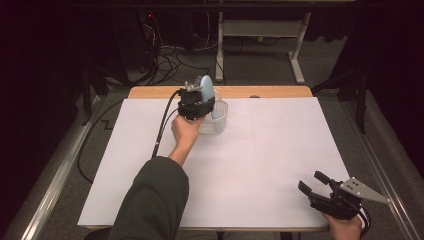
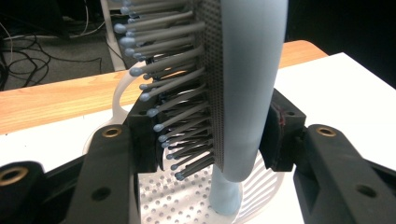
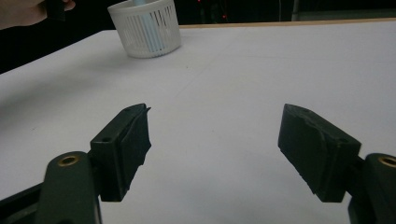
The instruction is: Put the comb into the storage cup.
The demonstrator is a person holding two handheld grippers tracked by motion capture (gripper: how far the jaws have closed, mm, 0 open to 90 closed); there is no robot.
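Hairbrush [image 2: 247, 84] upright in white basket [image 1: 219, 122], pinched by left gripper [image 1: 196, 102]; right gripper [image 3: 215, 149] wide, well apart.

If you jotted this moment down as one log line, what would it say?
left gripper: shut on hairbrush, handle down in white basket | right gripper: open, idle over table

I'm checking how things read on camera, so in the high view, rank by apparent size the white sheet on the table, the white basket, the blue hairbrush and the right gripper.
1. White sheet, by far the largest.
2. Right gripper, though nearness to the camera inflates it.
3. White basket and blue hairbrush look alike; the left gripper hides part of both, so I won't rank them.
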